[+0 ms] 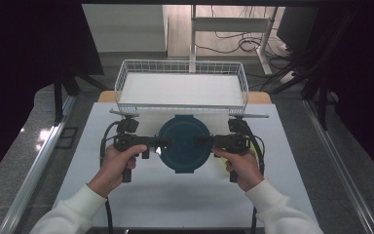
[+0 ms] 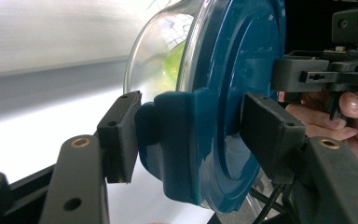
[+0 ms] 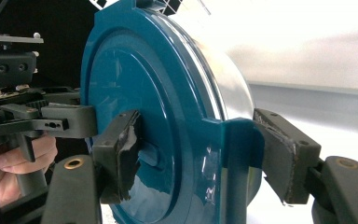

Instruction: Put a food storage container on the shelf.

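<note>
Round lidded container held between both grippers above the white table.

Left gripper (image 1: pixel 161 144) clamps the container's (image 1: pixel 183 143) 9 o'clock latch tab, right gripper (image 1: pixel 202 143) the 3 o'clock tab, jaws part-open on each. Teal lid (image 2: pixel 233 93) faces up, level; round, no long axis. Wire basket (image 1: pixel 182 68) lies at 12 o'clock, near.

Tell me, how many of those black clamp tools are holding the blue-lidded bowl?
2. The left gripper clamps the blue-lidded bowl at its left edge; the right gripper clamps its right edge.
</note>
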Available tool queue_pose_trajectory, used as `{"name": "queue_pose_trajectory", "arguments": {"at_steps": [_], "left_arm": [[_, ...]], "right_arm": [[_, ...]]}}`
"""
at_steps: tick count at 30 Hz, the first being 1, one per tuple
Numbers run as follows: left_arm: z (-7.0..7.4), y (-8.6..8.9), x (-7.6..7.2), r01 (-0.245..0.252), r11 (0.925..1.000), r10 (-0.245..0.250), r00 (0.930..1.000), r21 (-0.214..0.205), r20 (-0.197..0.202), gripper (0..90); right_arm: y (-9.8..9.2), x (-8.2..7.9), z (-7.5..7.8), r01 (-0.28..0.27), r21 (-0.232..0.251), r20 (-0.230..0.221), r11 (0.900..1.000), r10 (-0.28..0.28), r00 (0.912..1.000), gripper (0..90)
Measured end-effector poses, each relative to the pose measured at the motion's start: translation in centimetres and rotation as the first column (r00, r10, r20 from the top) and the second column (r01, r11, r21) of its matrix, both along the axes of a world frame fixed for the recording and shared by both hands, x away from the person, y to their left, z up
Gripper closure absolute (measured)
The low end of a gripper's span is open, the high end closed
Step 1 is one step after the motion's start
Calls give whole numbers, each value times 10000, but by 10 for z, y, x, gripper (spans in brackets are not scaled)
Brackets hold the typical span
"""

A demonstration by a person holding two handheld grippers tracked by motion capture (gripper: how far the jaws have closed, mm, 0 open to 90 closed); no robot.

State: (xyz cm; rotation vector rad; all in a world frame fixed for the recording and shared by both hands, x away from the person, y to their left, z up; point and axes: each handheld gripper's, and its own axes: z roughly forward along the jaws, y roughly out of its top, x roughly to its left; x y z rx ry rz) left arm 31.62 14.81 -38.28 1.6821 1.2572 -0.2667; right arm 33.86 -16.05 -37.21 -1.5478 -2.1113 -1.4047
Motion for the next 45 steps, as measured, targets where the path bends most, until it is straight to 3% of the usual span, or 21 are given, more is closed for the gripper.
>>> {"name": "queue_pose_trajectory", "arguments": {"at_steps": [15, 26, 32, 45], "left_arm": [[26, 3, 14, -97, 9999, 99, 9998, -140, 197, 403], [50, 6, 30, -174, 9997, 181, 9991, -171, 393, 404], [68, 7, 43, -195, 9996, 205, 9985, -193, 511, 404], [86, 12, 72, -221, 9997, 229, 9969, -127, 747, 402]], "right_arm": [[4, 15, 27, 3, 1, 105, 10000, -3, 9999, 342], [7, 29, 53, 90, 82, 484, 9999, -94, 9988, 342], [8, 40, 67, 123, 152, 702, 9998, -134, 9974, 343], [12, 67, 84, 188, 219, 936, 9996, -207, 9954, 343]]}}
